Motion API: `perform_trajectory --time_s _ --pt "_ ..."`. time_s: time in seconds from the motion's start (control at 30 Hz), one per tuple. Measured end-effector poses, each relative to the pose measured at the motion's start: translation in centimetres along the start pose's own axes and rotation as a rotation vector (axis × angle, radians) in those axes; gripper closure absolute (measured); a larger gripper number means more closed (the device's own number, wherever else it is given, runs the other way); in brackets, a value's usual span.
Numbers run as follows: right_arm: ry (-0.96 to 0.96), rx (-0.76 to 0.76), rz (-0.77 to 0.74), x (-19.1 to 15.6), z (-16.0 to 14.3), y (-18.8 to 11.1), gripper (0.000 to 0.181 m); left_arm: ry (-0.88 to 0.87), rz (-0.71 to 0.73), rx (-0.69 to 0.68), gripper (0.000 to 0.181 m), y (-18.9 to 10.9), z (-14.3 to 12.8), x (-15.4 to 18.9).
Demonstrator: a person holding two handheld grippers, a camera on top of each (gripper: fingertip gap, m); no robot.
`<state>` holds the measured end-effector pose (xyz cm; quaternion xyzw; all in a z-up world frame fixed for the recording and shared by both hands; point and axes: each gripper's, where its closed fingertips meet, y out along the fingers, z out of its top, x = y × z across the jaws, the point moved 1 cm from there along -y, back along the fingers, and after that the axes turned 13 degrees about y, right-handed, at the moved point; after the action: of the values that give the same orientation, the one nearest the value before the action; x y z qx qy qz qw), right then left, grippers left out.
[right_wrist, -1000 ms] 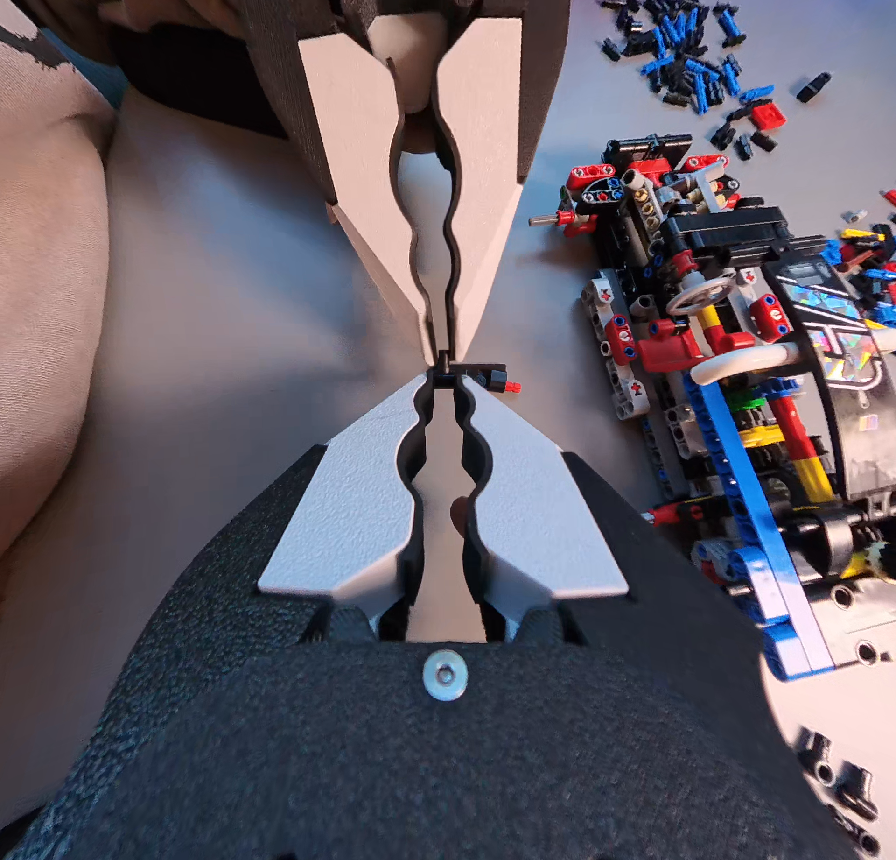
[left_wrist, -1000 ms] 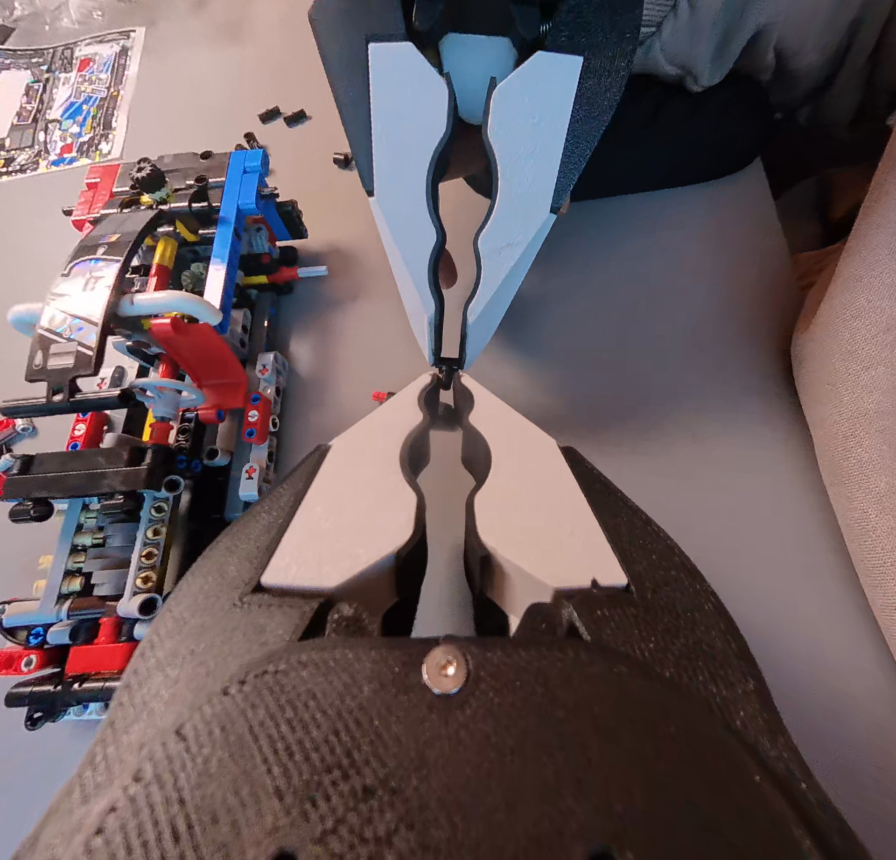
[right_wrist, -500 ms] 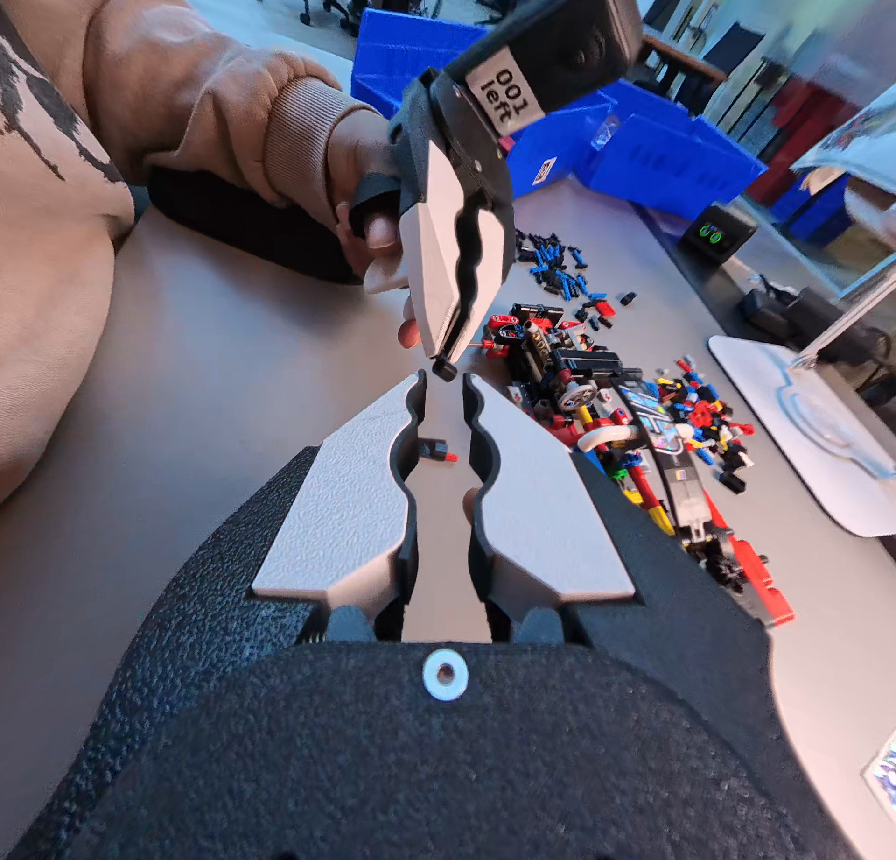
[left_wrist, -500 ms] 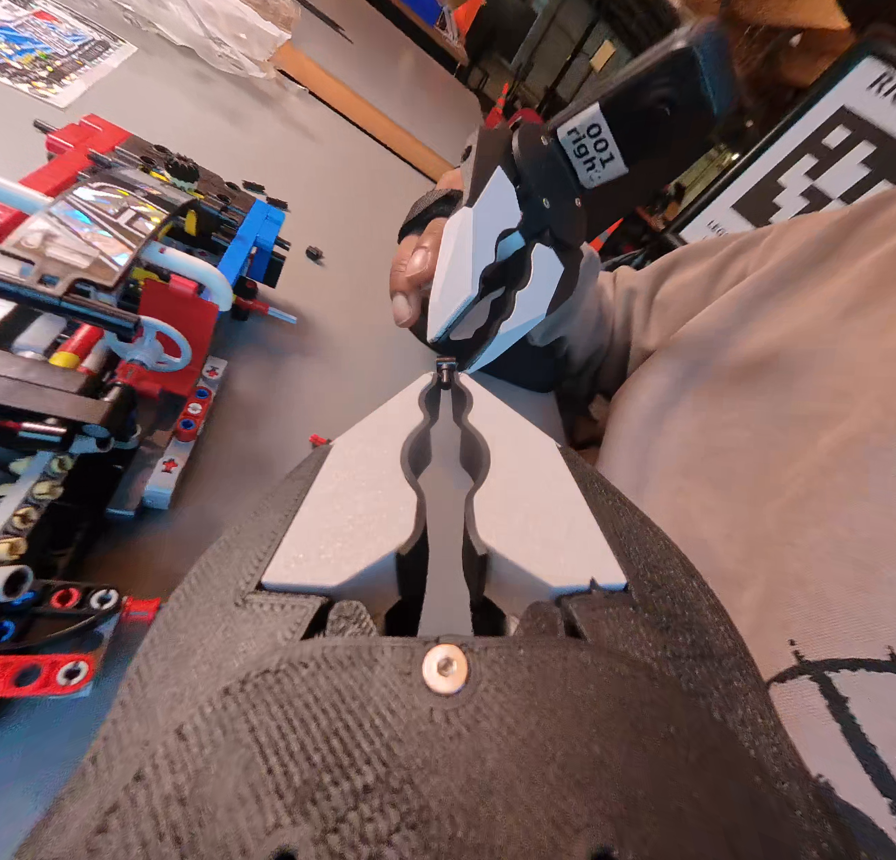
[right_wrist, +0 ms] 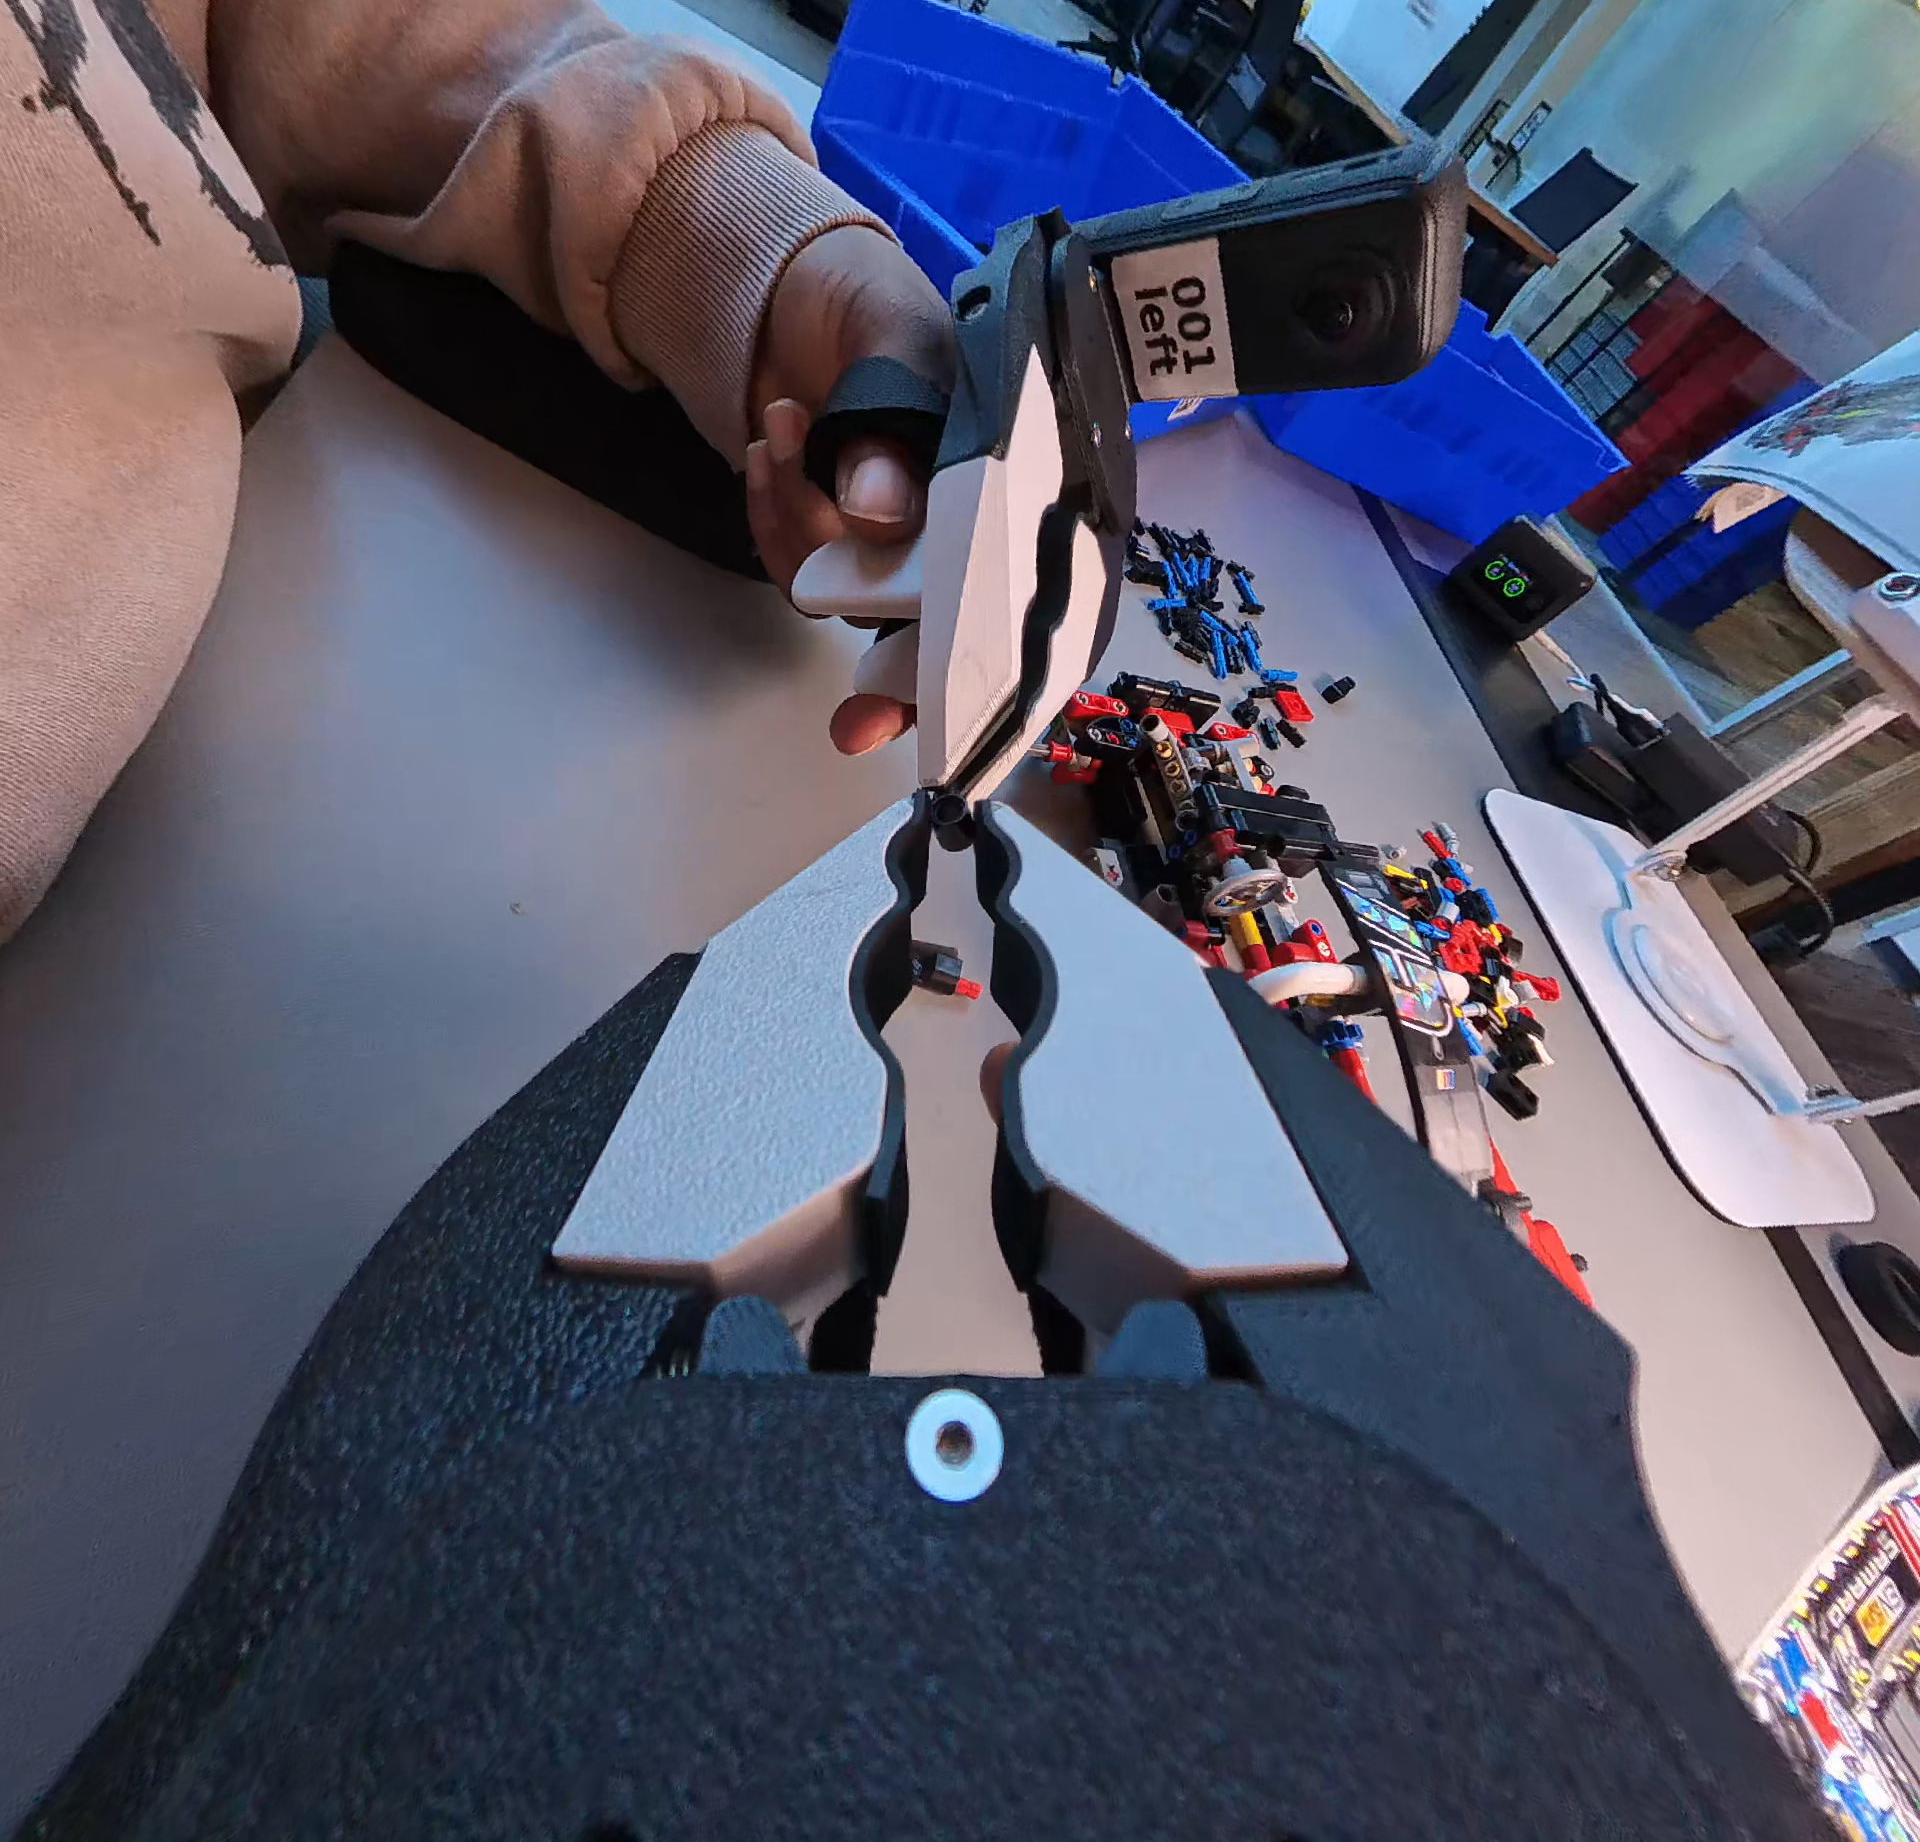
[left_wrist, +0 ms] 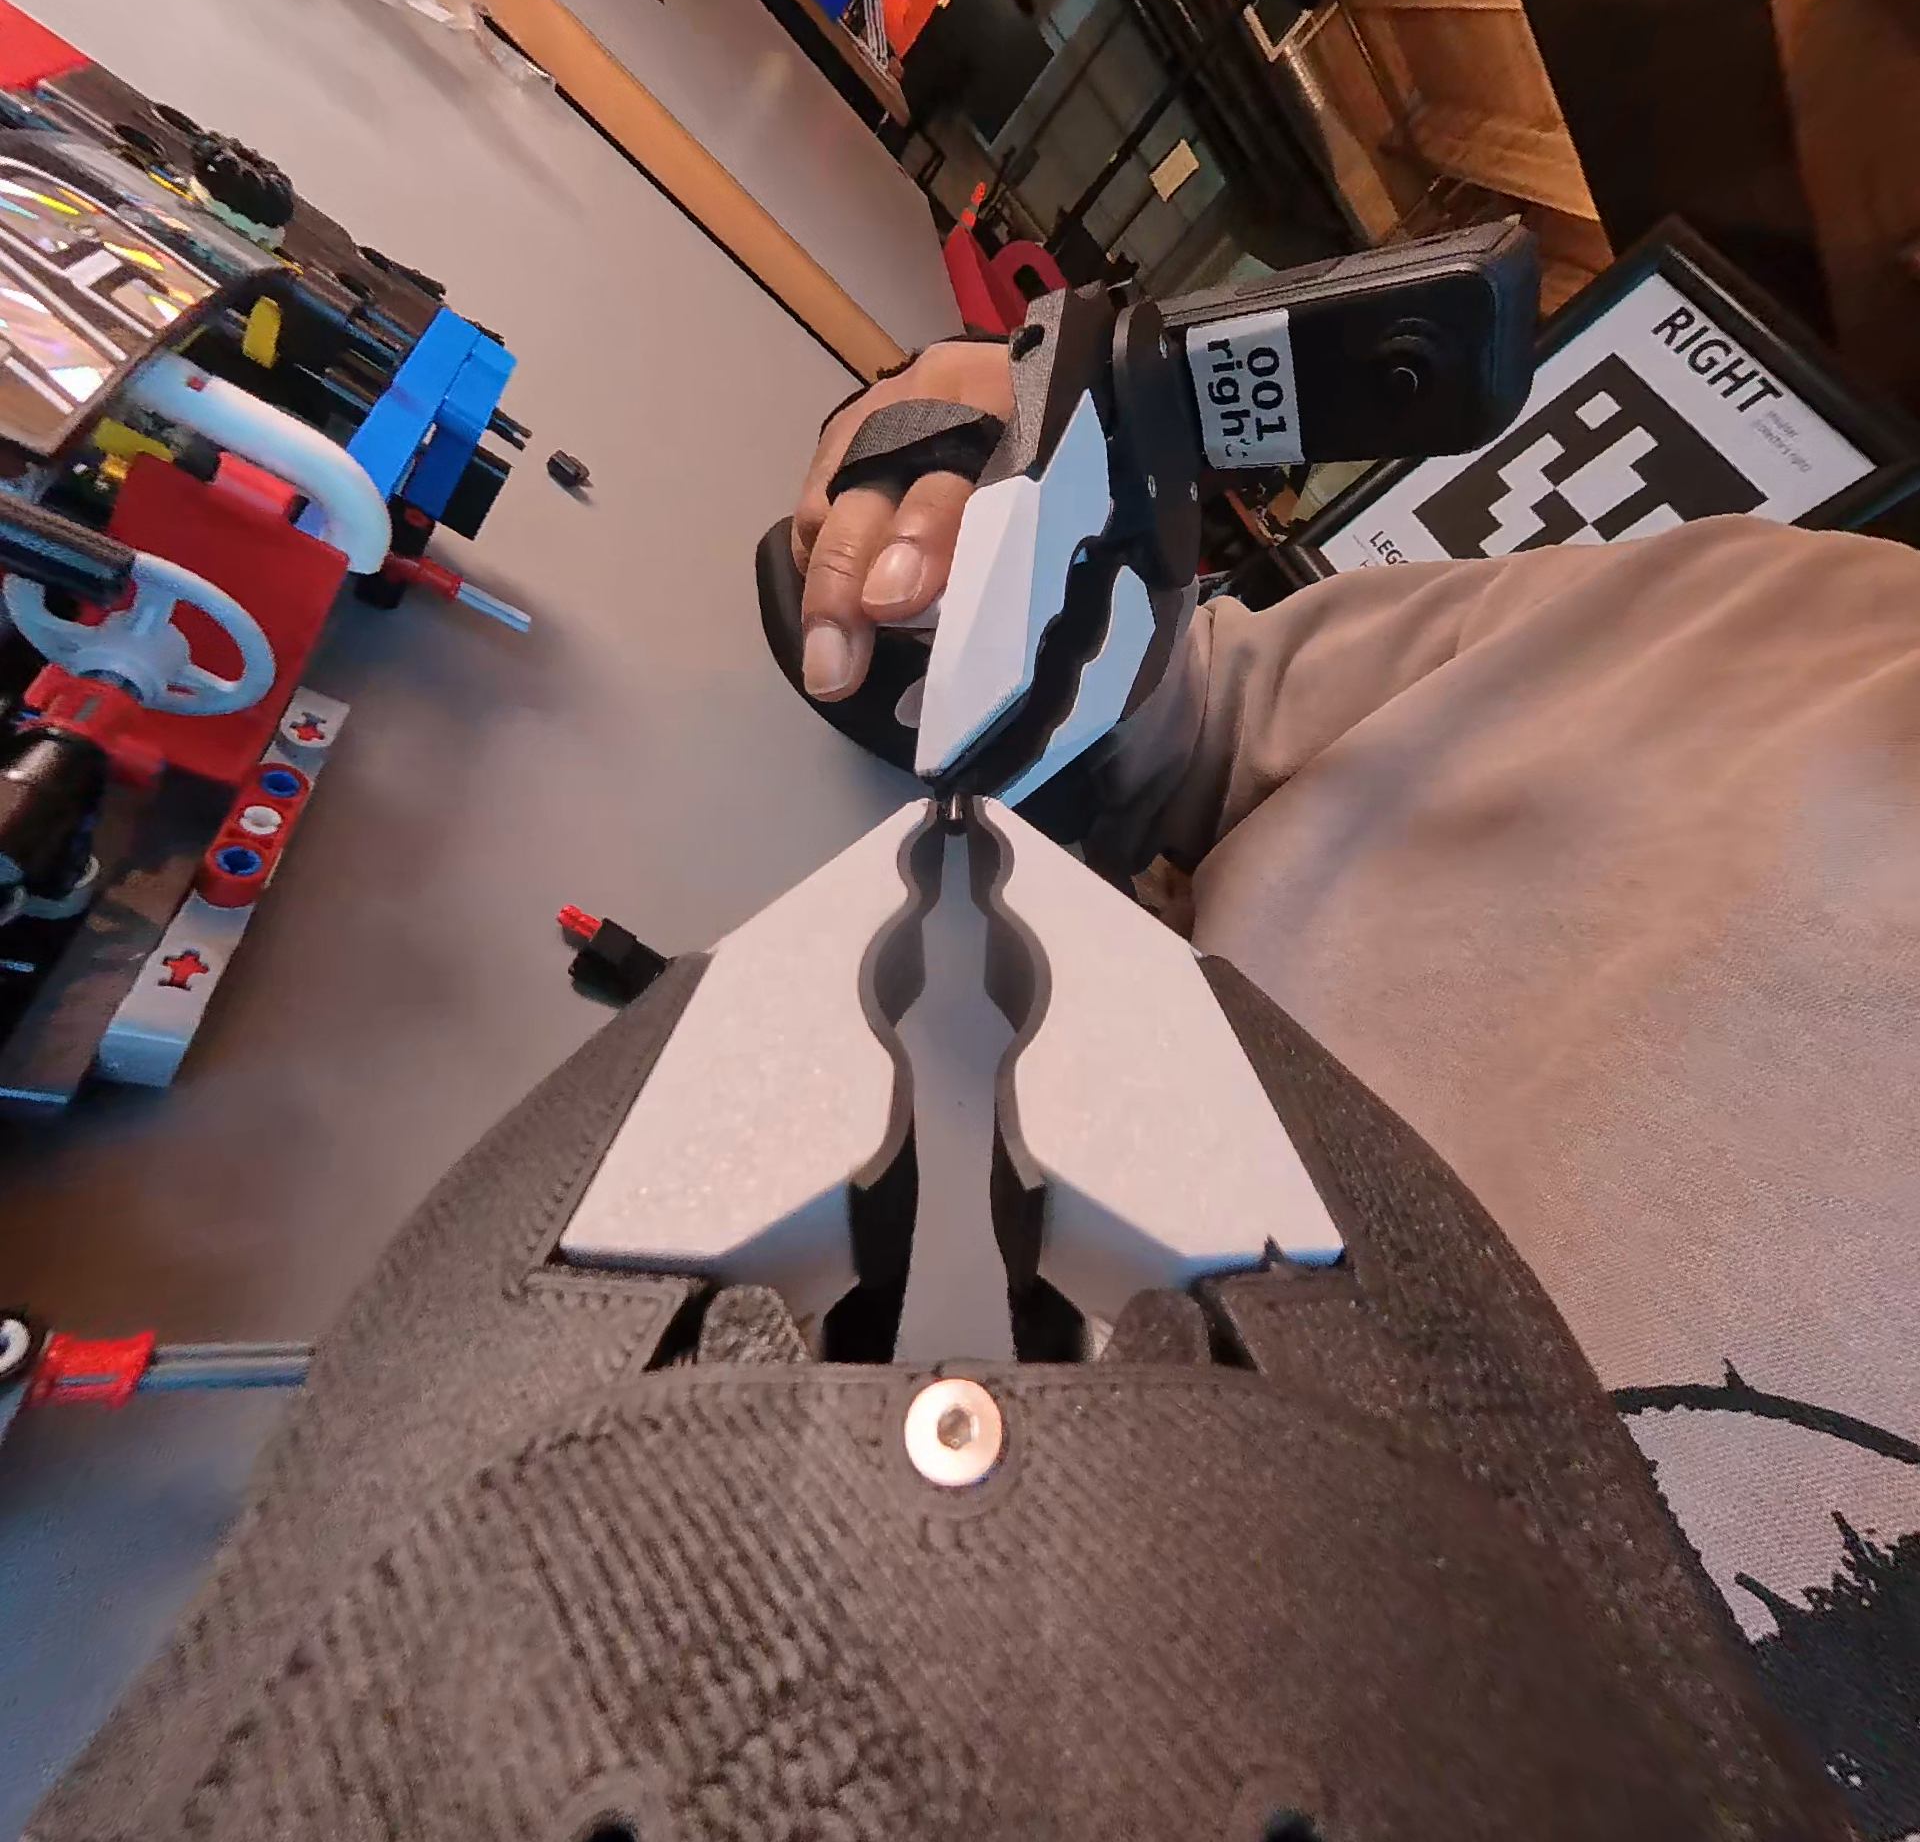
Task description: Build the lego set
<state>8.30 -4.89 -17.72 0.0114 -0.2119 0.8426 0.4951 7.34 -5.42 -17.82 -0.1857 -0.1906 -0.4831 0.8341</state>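
A small black pin (left_wrist: 951,813) sits between the two grippers, held up above the grey table. My left gripper (left_wrist: 951,818) is shut on it; in the right wrist view the left gripper (right_wrist: 940,782) comes down from above. My right gripper (right_wrist: 951,818) has its jaws narrow, and the pin (right_wrist: 951,824) fills the gap at the tips. In the left wrist view the right gripper (left_wrist: 971,779) meets mine tip to tip. The part-built lego car (left_wrist: 208,566) stands to the left, and also shows in the right wrist view (right_wrist: 1247,857).
A small black piece with a red end (left_wrist: 608,945) lies on the table below the grippers (right_wrist: 940,966). Loose black and blue pins (right_wrist: 1195,597) and mixed pieces (right_wrist: 1475,961) lie beyond the car. Blue bins (right_wrist: 1039,130), a white pad (right_wrist: 1662,1013) and the person's beige sweater (left_wrist: 1558,961) border the space. My two grippers' fingertips are within a few centimetres of each other.
Both grippers lifted off the table and tilted up with the pin. The right gripper opened and let go half a second ago; its jaws have narrowed around the pin again.
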Motion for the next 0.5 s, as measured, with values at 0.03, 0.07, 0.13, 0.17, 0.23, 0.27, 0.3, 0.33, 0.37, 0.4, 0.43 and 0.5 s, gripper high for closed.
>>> perform_trajectory --time_s 0.03,0.07,0.13,0.17,0.23,0.27,0.3,0.33,0.37,0.4,0.43,0.5 --pt "0.011 -0.004 0.004 0.03 -0.13 0.02 0.175 -0.002 0.005 0.0 0.18 0.03 -0.05 -0.11" --pt "0.025 -0.006 0.006 0.11 -0.26 0.05 0.176 0.0 0.015 0.001 0.18 0.05 -0.06 -0.24" --pt "0.046 -0.012 0.009 0.21 -0.46 0.1 0.175 0.009 0.031 -0.001 0.18 0.08 -0.1 -0.44" --pt "0.051 -0.014 0.011 0.2 -0.52 0.12 0.175 0.017 0.037 -0.005 0.18 0.08 -0.13 -0.46" --pt "0.069 -0.013 0.016 0.17 -0.53 0.15 0.175 0.047 0.049 -0.015 0.18 0.07 -0.17 -0.42" --pt "0.084 -0.009 0.021 0.16 -0.5 0.14 0.175 0.067 0.055 -0.019 0.18 0.06 -0.15 -0.37" --pt "0.097 -0.002 0.024 0.21 -0.44 0.12 0.174 0.087 0.063 -0.02 0.18 0.05 -0.1 -0.34" --pt "0.104 0.006 0.026 0.25 -0.35 0.06 0.174 0.107 0.068 -0.02 0.18 0.05 -0.02 -0.29" --pt "0.113 0.015 0.031 0.27 -0.25 0.0 0.174 0.133 0.073 -0.019 0.18 0.04 0.08 -0.21" --pt "0.132 0.025 0.038 0.29 -0.12 -0.07 0.173 0.17 0.084 -0.019 0.18 0.03 0.17 -0.14" --pt "0.155 0.034 0.051 0.25 -0.03 -0.13 0.173 0.218 0.099 -0.028 0.179 0.04 0.18 -0.09" --pt "0.19 0.046 0.071 0.24 0.08 -0.26 0.173 0.303 0.127 -0.046 0.179 0.09 0.17 0.05"
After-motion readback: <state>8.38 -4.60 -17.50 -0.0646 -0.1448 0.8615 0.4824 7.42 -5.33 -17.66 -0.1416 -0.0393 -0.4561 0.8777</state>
